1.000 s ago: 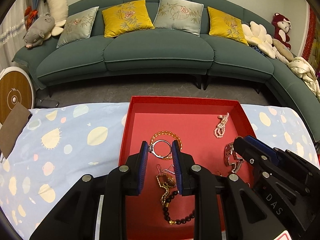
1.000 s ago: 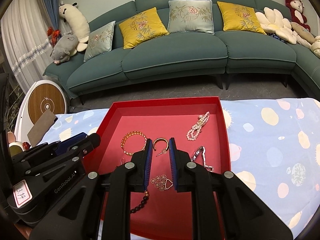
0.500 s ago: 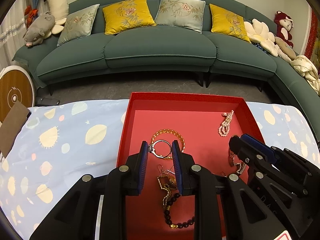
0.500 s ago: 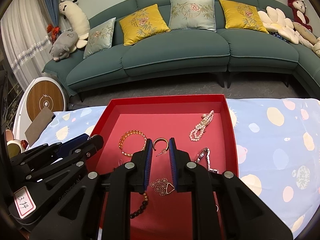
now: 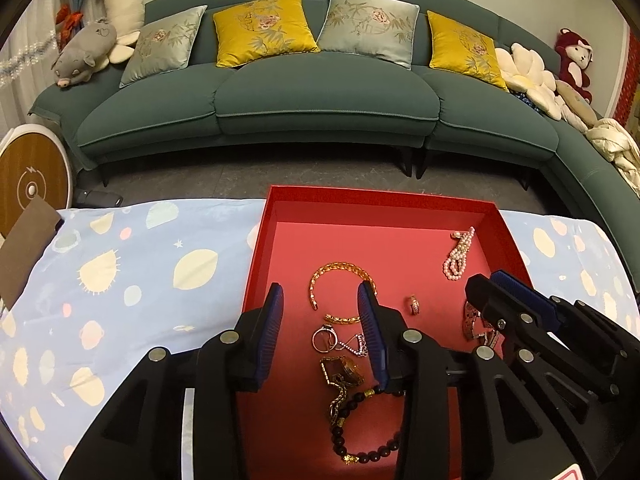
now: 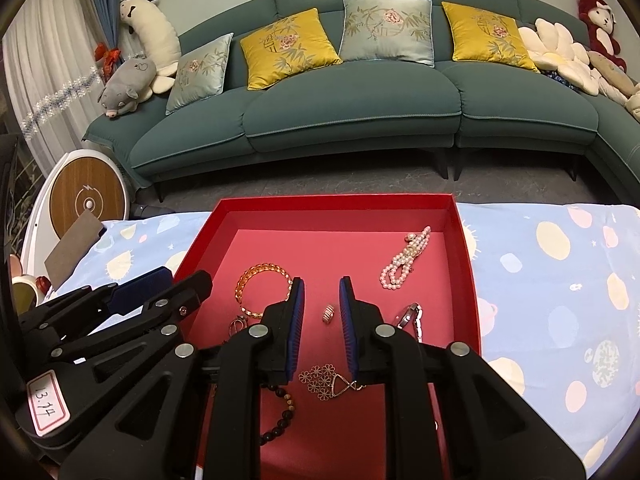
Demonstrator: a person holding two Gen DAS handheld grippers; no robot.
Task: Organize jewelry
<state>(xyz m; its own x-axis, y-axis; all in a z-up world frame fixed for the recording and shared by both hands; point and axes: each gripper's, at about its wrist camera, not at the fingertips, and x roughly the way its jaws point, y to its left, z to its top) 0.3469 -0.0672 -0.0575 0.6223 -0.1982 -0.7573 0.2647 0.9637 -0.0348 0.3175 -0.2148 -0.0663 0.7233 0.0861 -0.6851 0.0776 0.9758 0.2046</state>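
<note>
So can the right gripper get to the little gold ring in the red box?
Probably yes. The little gold ring lies alone on the red box floor, right ahead of the right gripper, whose jaws stand a bit apart. Nothing sits between them.

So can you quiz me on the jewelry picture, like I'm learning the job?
1. True or false: the pearl strand lies outside the red tray.
2. Which piece shows in the gap between the right gripper fingers? A) small gold ring B) a coin C) pearl strand
3. How many yellow cushions are on the sofa?

Key: 1 false, it lies inside the tray; 2 A; 3 two.
</note>
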